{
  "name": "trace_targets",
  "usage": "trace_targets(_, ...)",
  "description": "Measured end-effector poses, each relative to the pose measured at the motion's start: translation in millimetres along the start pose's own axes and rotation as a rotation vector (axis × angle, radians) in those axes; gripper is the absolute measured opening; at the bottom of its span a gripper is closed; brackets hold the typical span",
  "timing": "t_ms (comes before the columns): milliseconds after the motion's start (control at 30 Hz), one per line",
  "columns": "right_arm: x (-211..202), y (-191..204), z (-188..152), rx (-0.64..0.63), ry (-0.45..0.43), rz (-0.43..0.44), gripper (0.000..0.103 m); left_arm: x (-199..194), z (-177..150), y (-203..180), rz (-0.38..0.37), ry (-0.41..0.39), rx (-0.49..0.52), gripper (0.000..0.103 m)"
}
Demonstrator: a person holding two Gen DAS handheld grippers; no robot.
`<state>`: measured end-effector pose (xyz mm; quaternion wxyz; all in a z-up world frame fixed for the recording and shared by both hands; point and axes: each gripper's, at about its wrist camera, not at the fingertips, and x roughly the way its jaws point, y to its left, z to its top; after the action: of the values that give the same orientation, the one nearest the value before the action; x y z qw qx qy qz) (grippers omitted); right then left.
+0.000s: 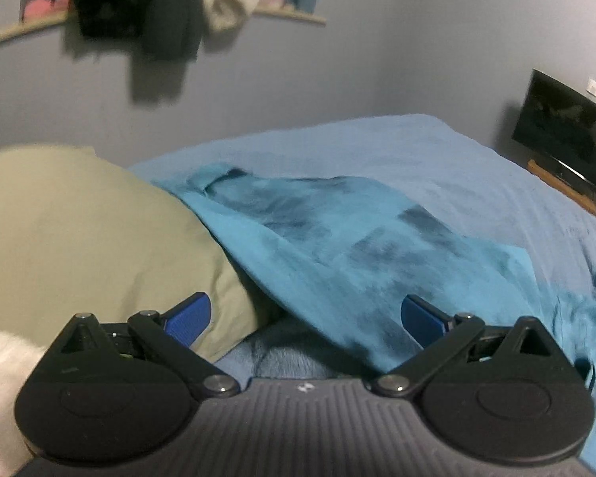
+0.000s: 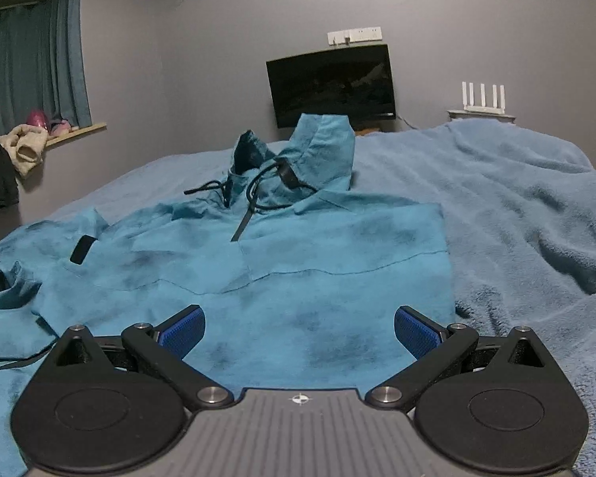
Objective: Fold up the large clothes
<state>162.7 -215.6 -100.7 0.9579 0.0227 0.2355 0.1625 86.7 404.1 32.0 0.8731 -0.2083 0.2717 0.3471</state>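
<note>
A teal hooded jacket lies spread front-up on the blue bed cover, its hood standing up at the far end with black drawcords across the collar. One side looks folded in along a straight edge on the right. My right gripper is open and empty just above the jacket's lower hem. In the left wrist view the same jacket drapes over the bed and against a beige pillow. My left gripper is open and empty over the jacket's near edge.
The blue fleece bed cover is rumpled to the right. A dark monitor stands behind the bed, a white router beside it. A window sill with clothes hanging off it is on the wall. A white fluffy thing is at my left.
</note>
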Motion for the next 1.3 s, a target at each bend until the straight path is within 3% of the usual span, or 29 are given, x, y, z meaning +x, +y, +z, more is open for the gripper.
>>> trace_targets(67,3,2,-1,0.007,0.007,-0.005,0.103,18,7,9,-0.043,0.033,-0.066,0.094)
trace_targets(200,13,7,-3,-0.002,0.027,-0.011,0.103,46,12,18,-0.065,0.071,-0.146,0.049)
trace_targets(267,17,10,-4,-0.016,0.034,-0.010,0.103,55,15,23,-0.062,0.068,-0.173,0.041)
trace_targets(433,24,16,-5,-0.046,0.041,-0.010,0.103,79,26,38,-0.037,0.023,-0.261,0.040)
trace_targets(567,28,17,-6,-0.048,0.044,-0.016,0.103,89,35,37,0.007,-0.015,-0.257,0.040)
trace_targets(600,28,16,-7,-0.048,0.046,-0.018,0.103,90,36,34,0.021,-0.016,-0.236,0.036)
trace_targets(633,29,16,-7,-0.047,0.048,-0.020,0.103,91,37,30,0.038,-0.022,-0.204,0.025)
trace_targets(667,29,16,-7,-0.046,0.049,-0.022,0.103,89,37,25,0.075,-0.033,-0.163,0.008)
trace_targets(700,29,16,-7,-0.045,0.048,-0.022,0.103,87,37,21,0.091,-0.052,-0.132,0.005)
trace_targets(933,22,13,-6,-0.046,0.023,-0.009,0.103,38,48,6,0.030,-0.228,-0.079,0.000)
trace_targets(1067,15,13,-5,-0.049,-0.002,-0.003,0.103,-8,65,-19,-0.067,-0.338,-0.032,0.000)
trace_targets(1167,9,14,-6,-0.056,-0.021,0.002,0.103,-46,76,-55,-0.142,-0.411,0.070,0.000)
trace_targets(1300,3,13,-7,-0.055,-0.042,0.004,0.103,-106,76,-118,-0.301,-0.500,0.211,0.000)
